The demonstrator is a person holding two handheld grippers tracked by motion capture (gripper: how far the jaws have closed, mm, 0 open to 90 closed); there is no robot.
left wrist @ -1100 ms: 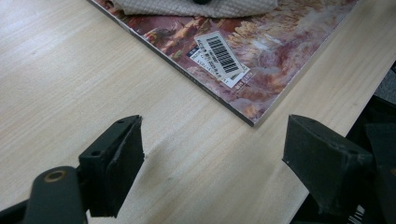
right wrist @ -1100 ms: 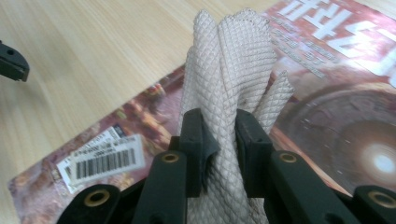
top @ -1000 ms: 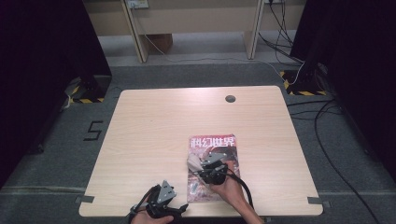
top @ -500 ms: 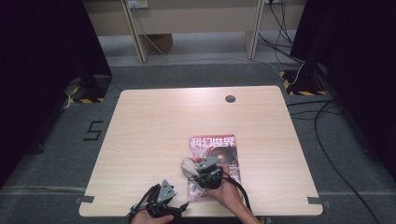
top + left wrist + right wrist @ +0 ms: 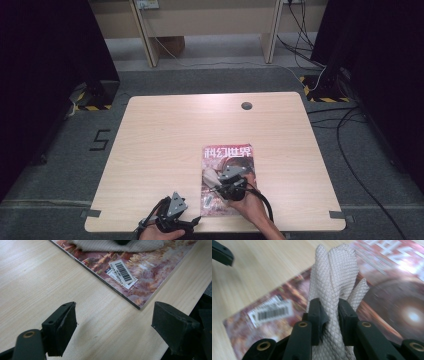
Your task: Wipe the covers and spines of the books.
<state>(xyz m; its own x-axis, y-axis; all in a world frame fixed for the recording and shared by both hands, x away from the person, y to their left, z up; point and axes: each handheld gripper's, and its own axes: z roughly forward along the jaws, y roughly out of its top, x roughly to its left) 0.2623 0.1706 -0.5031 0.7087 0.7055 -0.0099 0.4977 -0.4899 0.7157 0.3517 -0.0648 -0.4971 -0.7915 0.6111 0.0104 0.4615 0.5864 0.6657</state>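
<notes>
We find the surface (image 5: 165, 135) bare across its left half and far edge, so passage is free there. Near the front edge, right of centre, the magazine (image 5: 227, 160) lies flat, a low obstacle.

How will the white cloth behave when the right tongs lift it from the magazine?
The white cloth is bunched into folds between the right tongs, so it is probably floppy and will droop. Its waffle texture likely grips well. It looks light, so the magazine should stay flat.
</notes>
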